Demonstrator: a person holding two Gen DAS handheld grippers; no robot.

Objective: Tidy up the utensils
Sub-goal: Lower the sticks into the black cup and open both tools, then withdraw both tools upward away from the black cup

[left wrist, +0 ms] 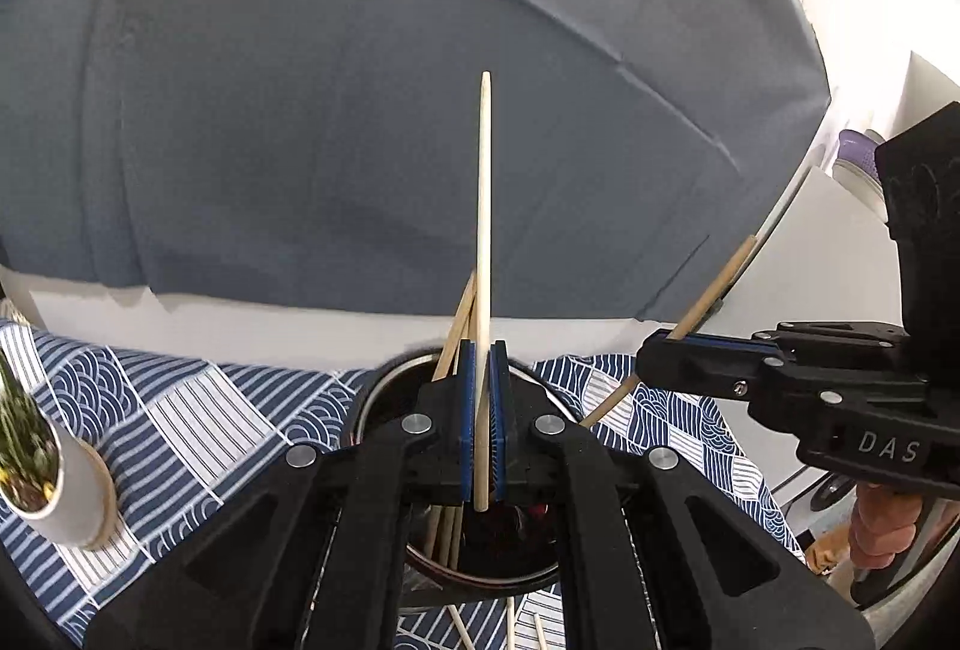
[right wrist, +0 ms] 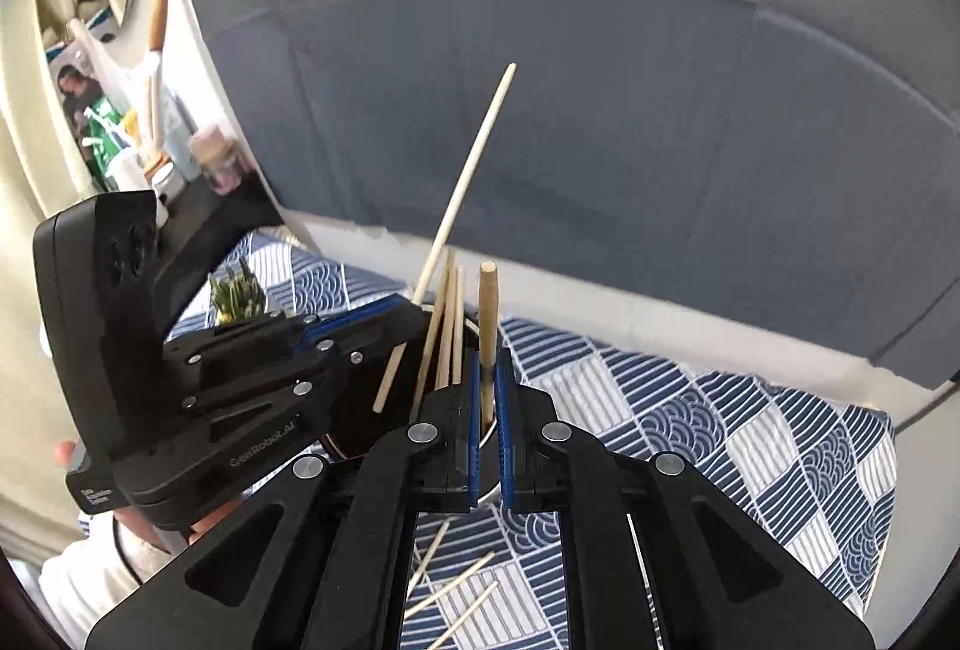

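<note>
1. A pale chopstick (left wrist: 483, 242) stands nearly upright, clamped between the blue pads of the left gripper (left wrist: 483, 350), directly above a dark round holder (left wrist: 384, 386) that already has several chopsticks (left wrist: 457, 326) leaning in it.
2. A second, tan chopstick (right wrist: 487, 314) is pinched between the closed pads of the right gripper (right wrist: 489, 368), blunt end up, just over the near rim of the same holder (right wrist: 354, 428).
3. From the right wrist view, the left gripper (right wrist: 414, 311) comes in from the left and tilts down toward the holder, its chopstick (right wrist: 468, 182) slanting up to the right.
4. From the left wrist view, the right gripper (left wrist: 651, 359) reaches in level from the right, its chopstick (left wrist: 714, 287) angled across the fingers; a hand (left wrist: 882, 530) grips the handle below.
5. More loose chopsticks (right wrist: 456, 584) lie on the blue patterned tablecloth (right wrist: 720, 422) near the holder.
6. A white pot with a green plant (left wrist: 42, 464) stands on the cloth to the left, apart from the holder.
7. A grey padded surface (left wrist: 360, 80) rises behind the table.
</note>
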